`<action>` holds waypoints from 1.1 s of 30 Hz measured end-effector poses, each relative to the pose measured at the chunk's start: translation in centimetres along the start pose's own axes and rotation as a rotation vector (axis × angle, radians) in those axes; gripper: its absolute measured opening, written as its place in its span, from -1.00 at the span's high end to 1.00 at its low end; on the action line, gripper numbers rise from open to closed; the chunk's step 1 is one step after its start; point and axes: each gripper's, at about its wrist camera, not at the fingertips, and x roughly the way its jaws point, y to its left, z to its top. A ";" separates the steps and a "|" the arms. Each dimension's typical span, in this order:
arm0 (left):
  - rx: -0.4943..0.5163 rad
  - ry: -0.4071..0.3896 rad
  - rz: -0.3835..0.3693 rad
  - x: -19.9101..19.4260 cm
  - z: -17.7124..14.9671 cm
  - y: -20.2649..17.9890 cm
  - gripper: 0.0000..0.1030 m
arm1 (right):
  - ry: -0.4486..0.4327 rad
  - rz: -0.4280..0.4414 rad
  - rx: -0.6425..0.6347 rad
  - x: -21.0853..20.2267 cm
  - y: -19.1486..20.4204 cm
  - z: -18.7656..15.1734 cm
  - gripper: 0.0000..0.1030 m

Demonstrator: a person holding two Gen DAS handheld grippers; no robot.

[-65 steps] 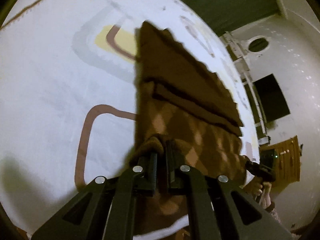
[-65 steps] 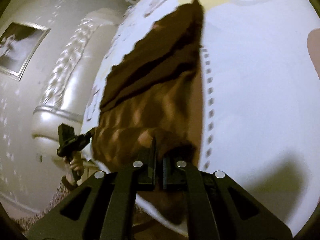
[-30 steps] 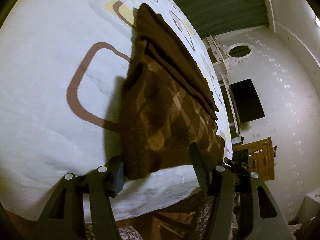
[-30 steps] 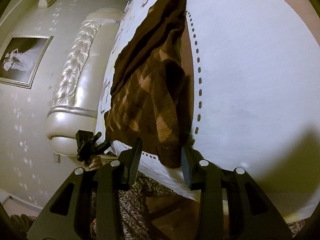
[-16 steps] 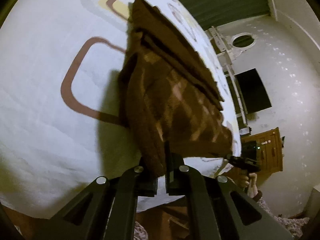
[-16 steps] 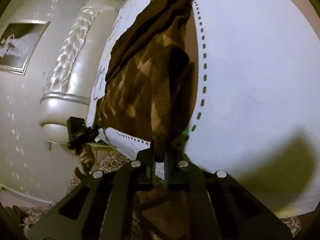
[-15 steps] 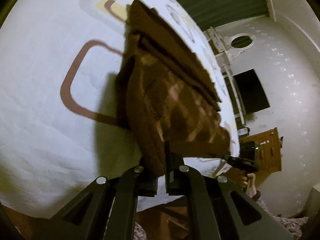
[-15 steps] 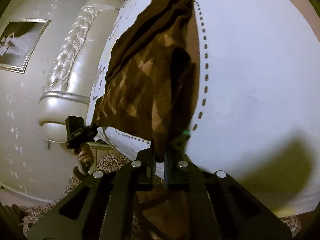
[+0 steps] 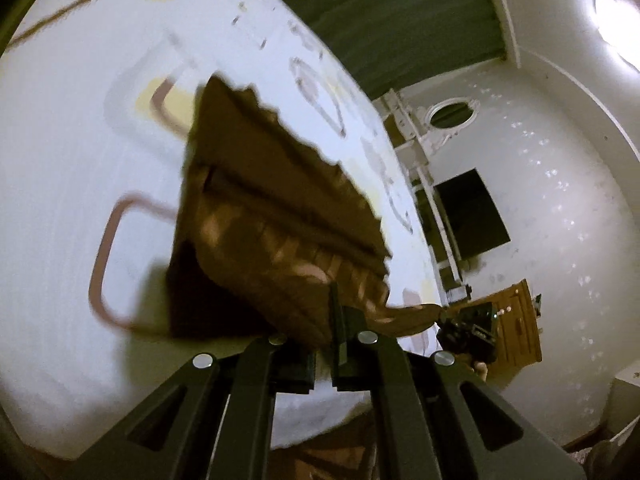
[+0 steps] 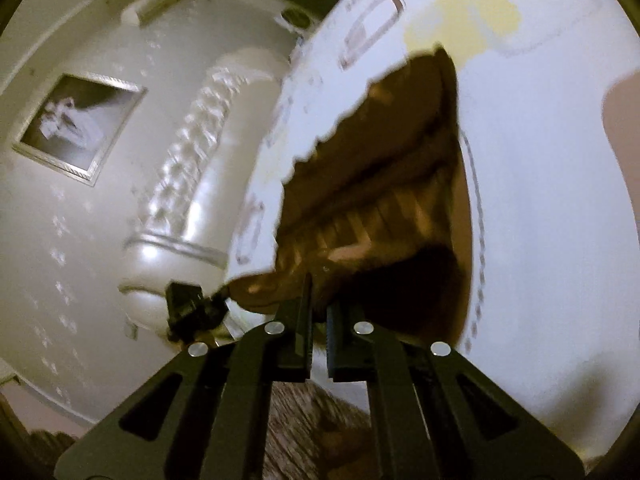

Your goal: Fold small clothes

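Note:
A brown knit garment with a tan diamond pattern lies on the white bed. Its near hem is lifted off the sheet and casts a dark shadow under it. My left gripper is shut on the hem's left corner. My right gripper is shut on the other corner of the garment. Each gripper shows in the other's view, the right one at the stretched hem's end and the left one likewise.
The bed sheet has brown outline shapes and yellow patches. A padded white headboard and a framed picture are at left. A dark screen, a wooden cabinet and green curtains are beyond the bed.
Both grippers, shut on the garment's near corners, have lifted the hem and carried it forward over the garment. The views are blurred by this motion.

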 end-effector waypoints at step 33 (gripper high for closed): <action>-0.108 -0.061 0.235 14.6 18.8 6.3 0.91 | -0.136 -0.118 0.144 14.1 -8.9 21.0 0.92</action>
